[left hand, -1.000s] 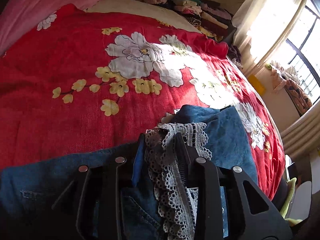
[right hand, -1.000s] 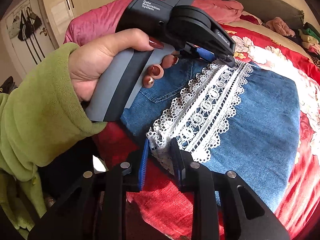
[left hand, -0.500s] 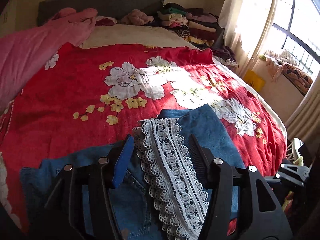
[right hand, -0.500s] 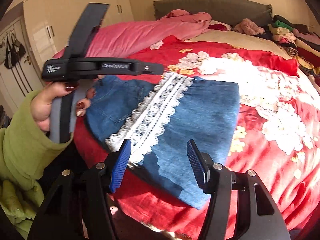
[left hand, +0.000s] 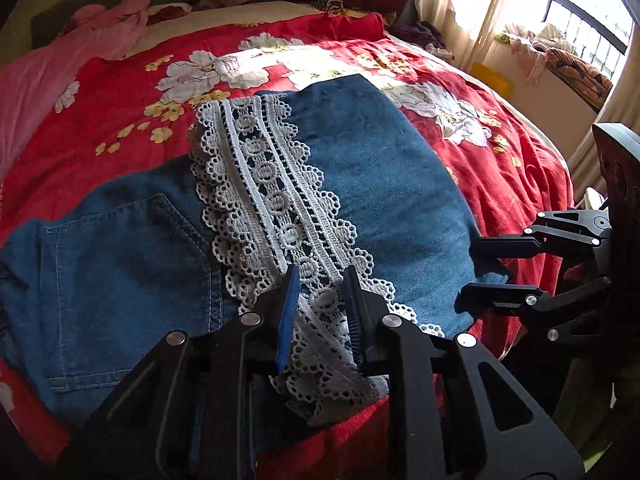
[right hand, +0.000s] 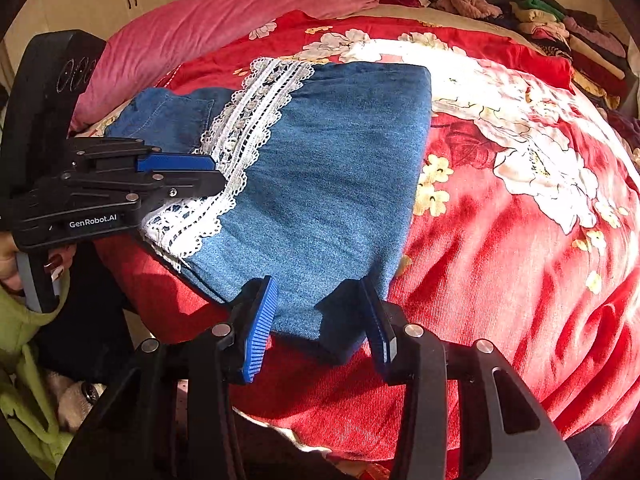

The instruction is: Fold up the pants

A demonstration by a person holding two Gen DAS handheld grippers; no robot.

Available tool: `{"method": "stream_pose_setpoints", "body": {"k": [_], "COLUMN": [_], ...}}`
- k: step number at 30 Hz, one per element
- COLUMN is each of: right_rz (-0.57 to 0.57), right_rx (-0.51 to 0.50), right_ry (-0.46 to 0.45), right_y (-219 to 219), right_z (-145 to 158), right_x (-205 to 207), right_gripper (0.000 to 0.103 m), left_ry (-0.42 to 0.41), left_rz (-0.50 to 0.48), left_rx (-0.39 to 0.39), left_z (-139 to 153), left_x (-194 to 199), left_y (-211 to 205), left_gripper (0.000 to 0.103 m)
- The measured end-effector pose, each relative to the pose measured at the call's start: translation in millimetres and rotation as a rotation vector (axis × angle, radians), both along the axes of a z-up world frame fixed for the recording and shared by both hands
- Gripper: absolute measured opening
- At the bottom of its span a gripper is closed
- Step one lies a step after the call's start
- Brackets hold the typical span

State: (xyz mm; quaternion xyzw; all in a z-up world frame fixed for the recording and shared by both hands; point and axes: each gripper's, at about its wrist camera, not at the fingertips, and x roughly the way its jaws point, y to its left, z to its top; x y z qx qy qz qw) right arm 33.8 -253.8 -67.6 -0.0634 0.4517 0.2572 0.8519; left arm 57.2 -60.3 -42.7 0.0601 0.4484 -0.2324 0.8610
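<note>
Blue denim pants (left hand: 368, 176) with a white lace hem band (left hand: 276, 216) lie folded on the red floral bedspread (left hand: 120, 120); they also show in the right wrist view (right hand: 332, 176). My left gripper (left hand: 320, 312) is open, its fingers straddling the near end of the lace band (right hand: 240, 152). My right gripper (right hand: 320, 324) is open, its fingers on either side of the near denim corner. The left gripper (right hand: 180, 176) shows from the side in the right wrist view, and the right gripper (left hand: 480, 272) in the left wrist view.
A pink quilt (right hand: 224, 28) lies at the bed's left side. Stacked folded clothes (right hand: 568, 28) sit at the head of the bed. A window with curtains (left hand: 560, 20) is to the right. My green sleeve (right hand: 24, 360) is at lower left.
Both grippers went from shut on the lace hem to open. The pants now lie flat on the bed. The right gripper has moved right to the denim corner.
</note>
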Motion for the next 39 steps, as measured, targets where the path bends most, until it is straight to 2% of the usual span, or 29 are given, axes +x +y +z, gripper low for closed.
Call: {"method": "stream_pose_setpoints", "body": {"k": [4,6,7,8,9,12,14,16,21,22,25,27,28,30,33,39], "right_rz": [0.001,0.004,0.009,0.011,0.013,0.017,0.013,0.006,-0.009,-0.013,-0.023,-0.031,-0.039,-0.052,-0.057,0.007], "right_rx": [-0.007,0.014,0.032,0.039,0.038,0.046,0.051,0.054,0.065,0.067,0.076,0.08,0.08,0.089,0.095,0.151], "right_ry": [-0.01,-0.026,-0.035,-0.041,-0.048,-0.057,-0.062,-0.066,-0.074,-0.078,-0.098,-0.112,-0.121,-0.138,-0.157,-0.166], "right_y": [1,-1,-1,-1,-1,0,0,-1,-4,-5,-7,-8,-9,-11,-9,14], "right_z": [3,9,12,14,16,20,21,22,26,27,32,36,38,44,55,86], "right_x": [-5,-10,-13,-15,-16,-19,-20,-21,-21,-22,-23,-24,-24,-24,-20,-3], "right_gripper": [0.042,0.047,0.055,0.058,0.058,0.061,0.067,0.07,0.071,0.076,0.079,0.081,0.086,0.087,0.087,0.087], "left_ry": [-0.002,-0.004,-0.003,-0.005,-0.012,-0.022,-0.024,-0.024,-0.027,-0.028,-0.033,-0.039,-0.046,-0.058,-0.077,-0.094], "left_rz": [0.004,0.007,0.009,0.009,0.012,0.022,0.032,0.042,0.061,0.065,0.076,0.083,0.087,0.095,0.115,0.188], "left_rx": [0.0,-0.001,-0.008,-0.013,-0.01,-0.009,-0.008,-0.011,-0.013,-0.012,-0.009,-0.006,-0.003,0.0,-0.003,-0.039], "left_z": [5,7,8,10,13,17,18,19,22,23,25,27,29,33,40,48], "left_x": [-1,-4,-5,-7,-10,-13,-15,-16,-22,-22,-26,-28,-29,-31,-34,-40], "left_y": [1,1,2,2,3,6,9,13,21,23,26,28,29,32,38,67], "left_gripper": [0.016,0.017,0.019,0.025,0.031,0.032,0.032,0.034,0.04,0.041,0.049,0.062,0.064,0.073,0.082,0.089]}}
